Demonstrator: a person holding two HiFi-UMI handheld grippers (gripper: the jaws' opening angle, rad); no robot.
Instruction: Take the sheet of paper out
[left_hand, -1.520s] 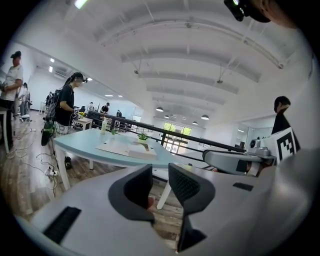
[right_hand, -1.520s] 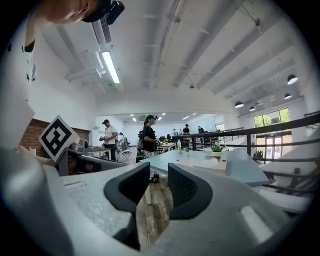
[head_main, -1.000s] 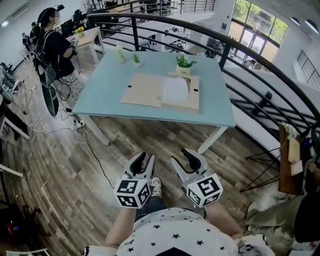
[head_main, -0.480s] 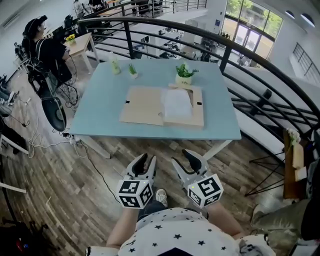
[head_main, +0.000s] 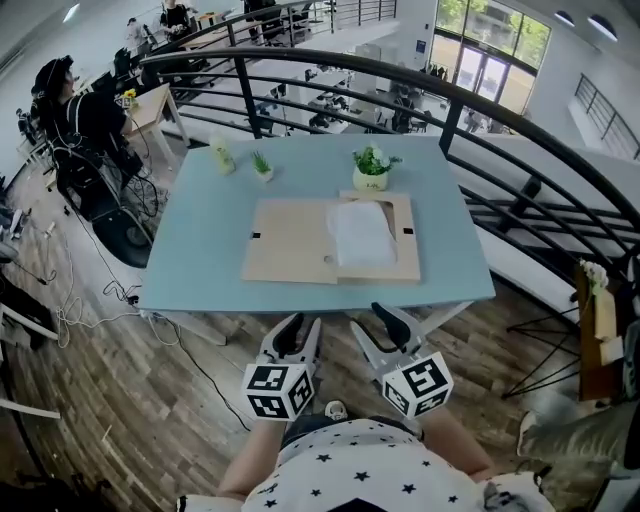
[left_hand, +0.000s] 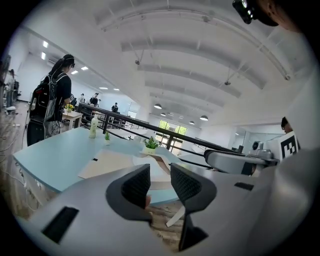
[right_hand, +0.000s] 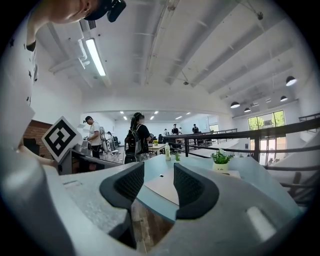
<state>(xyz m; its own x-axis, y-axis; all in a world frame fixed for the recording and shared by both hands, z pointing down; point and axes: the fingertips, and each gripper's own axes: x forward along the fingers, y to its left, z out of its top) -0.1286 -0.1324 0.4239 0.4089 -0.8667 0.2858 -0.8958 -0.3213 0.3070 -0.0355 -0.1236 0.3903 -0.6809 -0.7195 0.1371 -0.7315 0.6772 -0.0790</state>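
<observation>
Left tongs (head_main: 300, 331) and right tongs (head_main: 375, 325) spread wide, holding nothing, short of the worktop (head_main: 200, 240).
Sheet of paper (head_main: 362, 235) lies on the folder's (head_main: 290, 240) right half, long axis near-to-far.

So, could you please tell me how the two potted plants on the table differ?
The right potted plant is bigger and bushier than the left potted plant. The right one stands at the open folder's far edge; the left one stands apart from it, beside the bottle. Both are upright on the blue table.
</observation>
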